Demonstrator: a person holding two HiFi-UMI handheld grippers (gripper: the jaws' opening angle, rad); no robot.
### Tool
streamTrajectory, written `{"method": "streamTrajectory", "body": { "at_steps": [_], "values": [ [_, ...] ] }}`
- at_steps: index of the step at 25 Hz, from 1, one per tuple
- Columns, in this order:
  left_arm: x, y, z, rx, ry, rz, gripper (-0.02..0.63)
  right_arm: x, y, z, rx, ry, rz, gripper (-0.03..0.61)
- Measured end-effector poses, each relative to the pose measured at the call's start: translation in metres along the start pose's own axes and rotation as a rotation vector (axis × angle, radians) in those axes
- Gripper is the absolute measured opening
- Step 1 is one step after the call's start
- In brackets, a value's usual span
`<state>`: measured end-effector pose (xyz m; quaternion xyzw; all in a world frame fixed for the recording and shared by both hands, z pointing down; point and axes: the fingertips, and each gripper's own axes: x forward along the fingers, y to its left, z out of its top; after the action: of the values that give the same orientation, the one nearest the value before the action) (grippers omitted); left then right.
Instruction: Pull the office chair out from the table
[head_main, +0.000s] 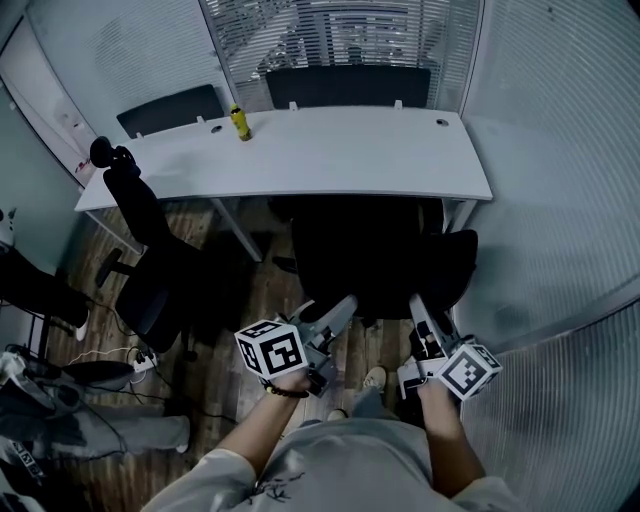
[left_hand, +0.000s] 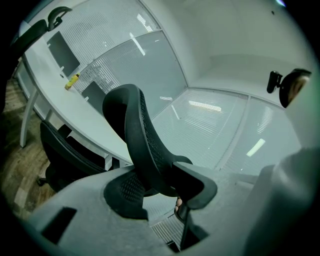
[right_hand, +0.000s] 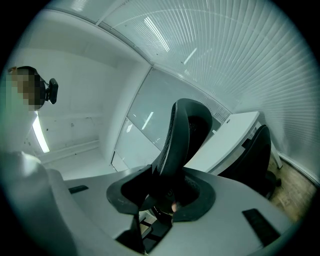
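The person holds 2 claws, and both grip the back of the black office chair (head_main: 380, 255).

The left claw (head_main: 343, 306) is closed on the left edge of the chair back. In the left gripper view, the left claw (left_hand: 161, 186) has the curved black mesh edge pressed between its 2 dark pads. The right claw (head_main: 419, 312) is closed on the right edge the same way. In the right gripper view, the right claw (right_hand: 165, 192) has the chair back standing up between its pads. Both claws' jaws are quite far apart, and the thick chair edge fills the gap.

The office chair sits just ahead of both claws. Its front is tucked under the near edge of the white bench (head_main: 330, 160).

Far ahead of the left claw, a bit to its left, a yellow bottle (head_main: 240, 122) stands on the bench. Off to the left of the left claw, 1 other black chair (head_main: 140, 240) stands on the wood floor (head_main: 250, 290).
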<state>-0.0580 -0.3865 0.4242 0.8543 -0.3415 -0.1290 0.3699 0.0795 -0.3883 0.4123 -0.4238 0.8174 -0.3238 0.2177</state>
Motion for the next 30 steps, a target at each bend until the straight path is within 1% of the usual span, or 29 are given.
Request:
{"method": "streamTrajectory", "body": {
  "at_steps": [3, 7, 13, 18, 22, 26, 30],
  "values": [
    [-0.021, -0.002, -0.007, 0.000, -0.005, -0.003, 0.155, -0.010, 0.014, -0.016, -0.002, 0.002, 0.005, 0.118],
    [-0.042, -0.007, -0.018, -0.011, -0.017, -0.006, 0.152, -0.027, 0.023, -0.032, 0.002, 0.023, -0.012, 0.118],
    [-0.061, -0.027, -0.044, -0.006, -0.011, -0.038, 0.150, -0.063, 0.036, -0.041, -0.002, -0.005, -0.001, 0.118],
    [-0.096, -0.046, -0.068, 0.000, -0.020, -0.055, 0.150, -0.099, 0.058, -0.063, -0.005, -0.015, 0.009, 0.118],
    [-0.098, -0.050, -0.068, -0.012, -0.023, -0.061, 0.149, -0.101, 0.059, -0.062, 0.001, -0.006, 0.004, 0.118],
    [-0.109, -0.062, -0.072, -0.013, -0.010, -0.075, 0.147, -0.113, 0.071, -0.062, 0.004, -0.018, 0.005, 0.118],
    [-0.117, -0.069, -0.077, -0.020, -0.017, -0.069, 0.147, -0.123, 0.076, -0.064, 0.010, -0.009, -0.011, 0.118]
  ]
}}
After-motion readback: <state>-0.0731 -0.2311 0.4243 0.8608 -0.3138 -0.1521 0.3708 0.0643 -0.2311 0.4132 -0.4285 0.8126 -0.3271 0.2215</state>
